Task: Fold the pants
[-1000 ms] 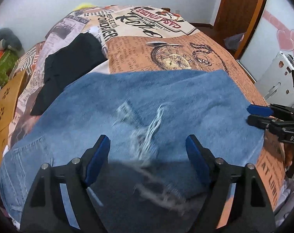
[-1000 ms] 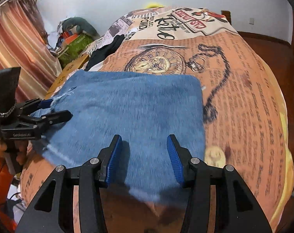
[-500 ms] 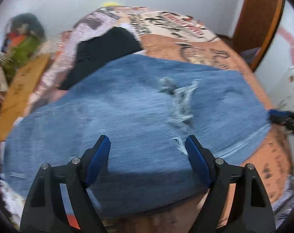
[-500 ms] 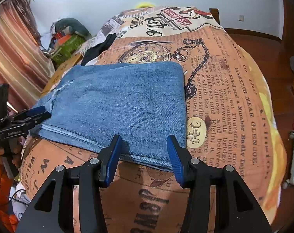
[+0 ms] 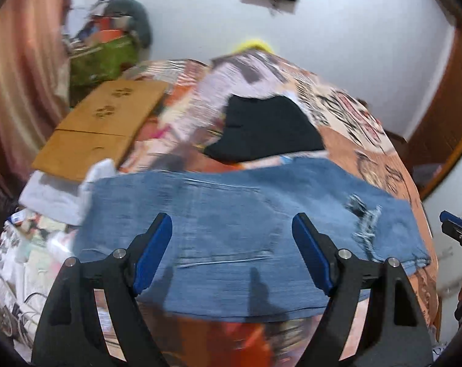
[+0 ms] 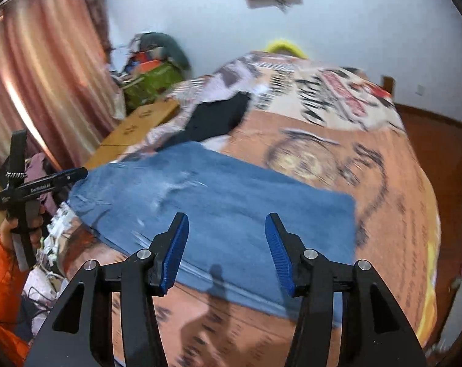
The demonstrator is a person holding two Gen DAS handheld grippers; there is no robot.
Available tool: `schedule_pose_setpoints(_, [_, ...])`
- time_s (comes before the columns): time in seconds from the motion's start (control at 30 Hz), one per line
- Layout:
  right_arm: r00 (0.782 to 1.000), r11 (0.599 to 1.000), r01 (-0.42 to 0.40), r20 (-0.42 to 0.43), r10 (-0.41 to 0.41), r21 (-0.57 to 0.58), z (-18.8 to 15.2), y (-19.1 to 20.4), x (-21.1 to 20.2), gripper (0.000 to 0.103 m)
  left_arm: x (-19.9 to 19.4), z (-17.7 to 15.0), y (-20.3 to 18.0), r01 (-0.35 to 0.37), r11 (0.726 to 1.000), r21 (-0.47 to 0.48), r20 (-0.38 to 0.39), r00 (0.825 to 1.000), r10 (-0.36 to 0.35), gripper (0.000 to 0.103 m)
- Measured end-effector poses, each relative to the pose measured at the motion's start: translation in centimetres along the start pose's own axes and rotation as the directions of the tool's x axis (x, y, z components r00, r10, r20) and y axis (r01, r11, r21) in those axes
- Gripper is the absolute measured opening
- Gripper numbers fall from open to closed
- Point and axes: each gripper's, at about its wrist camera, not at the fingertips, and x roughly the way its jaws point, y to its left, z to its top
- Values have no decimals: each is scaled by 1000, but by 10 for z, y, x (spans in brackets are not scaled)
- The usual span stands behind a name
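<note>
The blue jeans (image 5: 231,214) lie folded flat near the bed's front edge, with a frayed rip (image 5: 364,214) toward their right end; they also show in the right wrist view (image 6: 231,208). My left gripper (image 5: 232,238) is open and empty, raised above the jeans' near edge. My right gripper (image 6: 226,238) is open and empty, raised above the jeans' near right part. The right gripper's tip (image 5: 454,226) shows at the right edge of the left wrist view. The left gripper (image 6: 47,180) shows held up at the left of the right wrist view.
The bed carries an orange newspaper-print cover (image 6: 368,183). A black garment (image 5: 267,128) lies behind the jeans. A wooden board (image 5: 102,125) and a green bag (image 5: 102,58) are at the left, with white clutter (image 5: 47,195) below. A curtain (image 6: 41,76) hangs left.
Both grippers have pulled back and lifted away from the jeans, with the views tilting upward. The left view has swung left along the jeans. The jeans stay flat.
</note>
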Motion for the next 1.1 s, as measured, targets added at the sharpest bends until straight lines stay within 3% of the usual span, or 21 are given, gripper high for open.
schedule_pose_setpoints(0.2, [997, 996, -64, -36, 62, -65, 4, 32, 33, 49, -11, -15, 49, -38, 996, -75, -12, 999, 37, 81])
schedule_pose_setpoints(0.43, [984, 990, -103, -155, 87, -98, -12, 55, 73, 49, 12, -57, 85, -29, 983, -184, -135, 991, 4, 81])
schedule_pose_setpoints(0.57, [974, 990, -98, -214, 75, -97, -21, 54, 87, 49, 31, -77, 89, 12, 966, -258, -196, 979, -64, 81])
schedule_pose_setpoints(0.67, [973, 989, -92, -219, 66, -112, -21, 56, 86, 49, 44, -91, 93, 61, 938, -341, -232, 962, -146, 81])
schedule_pose_setpoints(0.83, [975, 987, -77, -219, 45, -138, -24, 60, 88, 50, 48, -95, 89, 72, 937, -342, -231, 960, -158, 81])
schedule_pose_setpoints(1.0, [974, 987, -81, -221, 50, -135, -23, 59, 89, 51, 56, -99, 96, 152, 878, -453, -201, 943, -267, 90])
schedule_pose_setpoints(1.1, [974, 988, -86, -222, 55, -131, -23, 59, 90, 52, 64, -98, 97, 164, 857, -489, -187, 940, -287, 96])
